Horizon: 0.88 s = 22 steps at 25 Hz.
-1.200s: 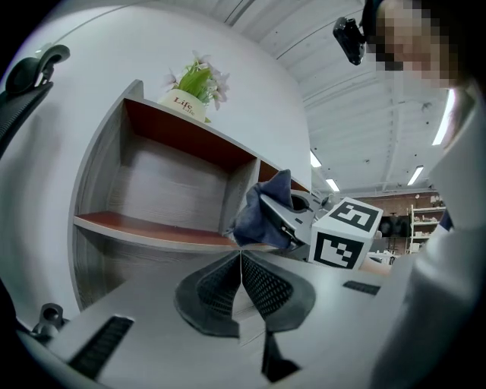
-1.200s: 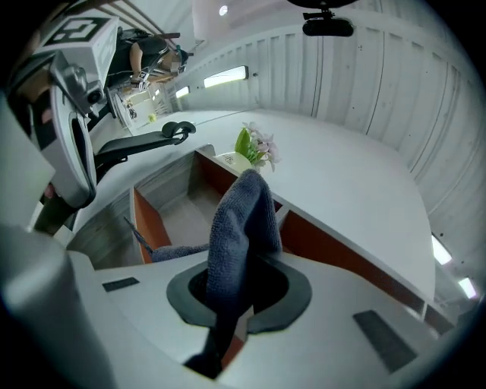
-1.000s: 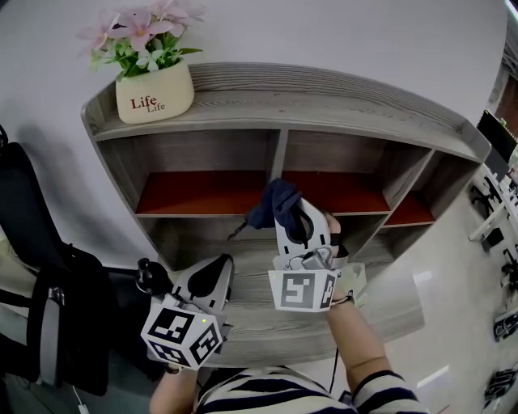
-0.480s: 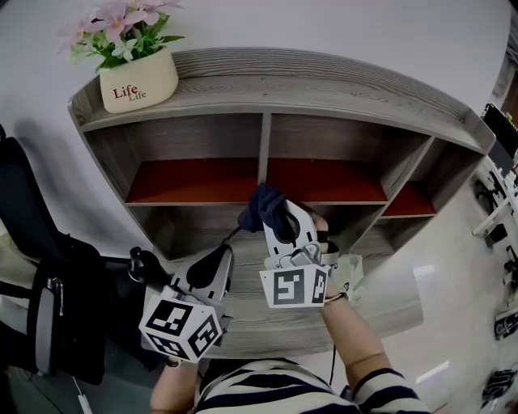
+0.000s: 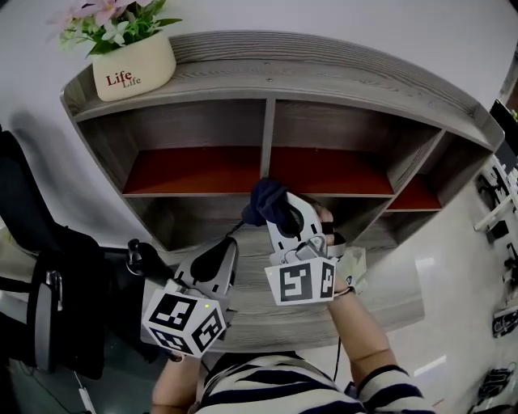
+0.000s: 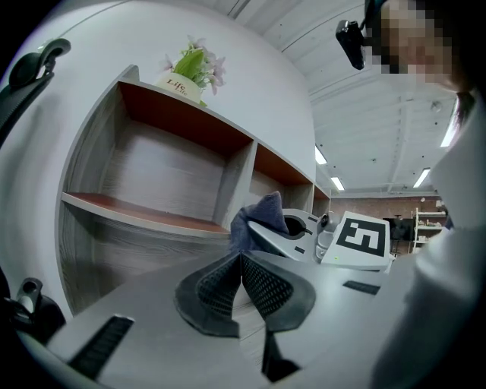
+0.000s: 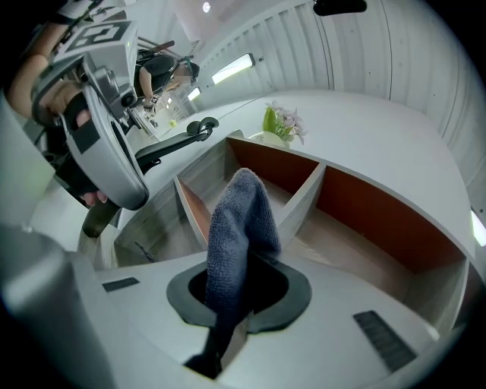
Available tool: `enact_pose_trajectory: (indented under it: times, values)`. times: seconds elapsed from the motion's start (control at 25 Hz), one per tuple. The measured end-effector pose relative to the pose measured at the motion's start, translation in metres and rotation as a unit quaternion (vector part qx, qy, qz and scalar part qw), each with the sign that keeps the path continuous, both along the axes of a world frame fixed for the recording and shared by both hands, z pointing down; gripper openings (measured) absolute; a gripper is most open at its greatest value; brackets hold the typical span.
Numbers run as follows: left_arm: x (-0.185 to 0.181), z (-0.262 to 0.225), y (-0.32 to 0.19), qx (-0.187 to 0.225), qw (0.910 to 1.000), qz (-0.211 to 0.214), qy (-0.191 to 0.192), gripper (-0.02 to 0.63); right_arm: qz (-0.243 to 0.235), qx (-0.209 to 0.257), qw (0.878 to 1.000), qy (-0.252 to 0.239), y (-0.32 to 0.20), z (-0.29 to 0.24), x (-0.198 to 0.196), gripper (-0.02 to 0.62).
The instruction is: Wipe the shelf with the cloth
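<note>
Only legible txt: big "Life" w/ smaller "Life" just under it, printed on front of cream flower pot (image 5: 133, 71), top of shelf (image 5: 340, 81), well above & to left of left tongs (image 5: 217, 257).

We see a plain white wall (image 5: 364, 24) filling the top of the head view, behind the grey wooden shelf (image 5: 324, 81). A black chair (image 5: 24, 202) stands at the left edge. Pale glossy floor (image 5: 453, 275) spreads at lower right, with desks (image 5: 495, 206) at the far right edge. In the left gripper view, strip lights (image 6: 336, 184) glow on the ceiling at right.
</note>
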<state>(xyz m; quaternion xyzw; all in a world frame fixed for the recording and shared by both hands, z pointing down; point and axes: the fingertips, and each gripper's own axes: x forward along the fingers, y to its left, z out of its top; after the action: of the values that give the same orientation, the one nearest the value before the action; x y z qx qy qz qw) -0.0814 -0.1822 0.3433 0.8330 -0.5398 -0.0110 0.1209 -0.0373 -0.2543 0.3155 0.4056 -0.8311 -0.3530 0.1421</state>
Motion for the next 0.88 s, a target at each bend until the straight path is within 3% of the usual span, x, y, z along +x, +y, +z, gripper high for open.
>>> enact_pose_trajectory:
  times: [0.36, 0.6, 0.88]
  values:
    - [-0.001, 0.009, -0.013, -0.012, 0.9988, 0.041, 0.024, 0.017, 0.015, 0.011, 1.0, 0.014, 0.003, 0.005, -0.002, 0.044]
    - [-0.013, 0.017, -0.021, -0.016, 0.9985, 0.039, 0.035, 0.017, 0.023, 0.011, 0.999, 0.027, 0.001, 0.02, -0.006, 0.044]
    - [-0.007, 0.008, -0.023, -0.005, 0.9993, 0.025, 0.026, 0.017, 0.041, 0.052, 0.997, 0.042, -0.005, 0.013, 0.008, 0.044]
